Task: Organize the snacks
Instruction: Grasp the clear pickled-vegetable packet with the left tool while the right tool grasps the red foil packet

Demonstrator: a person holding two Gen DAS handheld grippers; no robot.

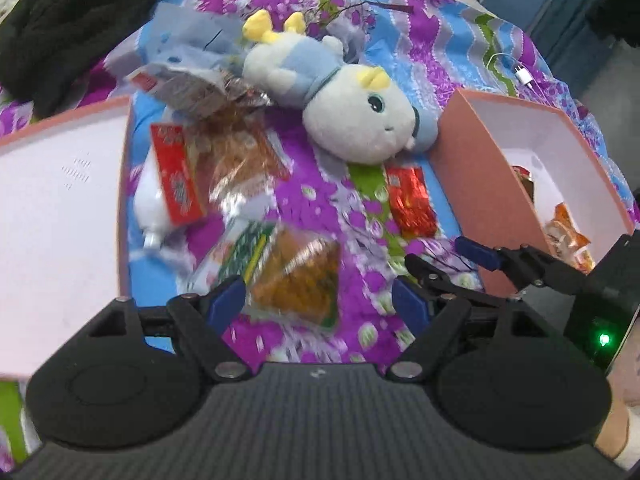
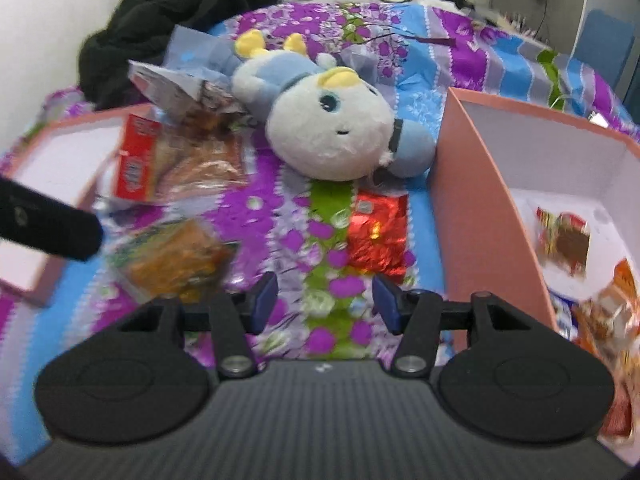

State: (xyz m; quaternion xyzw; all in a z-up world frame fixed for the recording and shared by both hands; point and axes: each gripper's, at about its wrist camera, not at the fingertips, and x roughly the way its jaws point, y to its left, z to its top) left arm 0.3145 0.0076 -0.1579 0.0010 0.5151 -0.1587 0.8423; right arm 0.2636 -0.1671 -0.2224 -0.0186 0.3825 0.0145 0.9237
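Observation:
Snack packets lie on a flowered bedspread. An orange-and-green packet (image 1: 294, 276) (image 2: 176, 262) lies just ahead of my open, empty left gripper (image 1: 318, 306). A red foil packet (image 1: 410, 202) (image 2: 376, 234) lies just ahead of my open, empty right gripper (image 2: 325, 306), which also shows in the left wrist view (image 1: 444, 258). A clear packet with a red label (image 1: 212, 172) (image 2: 176, 160) lies further left. The pink box (image 1: 468, 200) (image 2: 480, 216) on the right holds several snacks (image 2: 564, 242).
A blue-and-white plush toy (image 1: 344, 96) (image 2: 324, 120) lies at the back between the boxes. A pink lid or tray (image 1: 60, 216) (image 2: 36, 248) sits left. Grey paper bag (image 1: 192, 44) and black clothing (image 2: 172, 8) lie behind. A white bottle (image 1: 150, 204) lies under the red-label packet.

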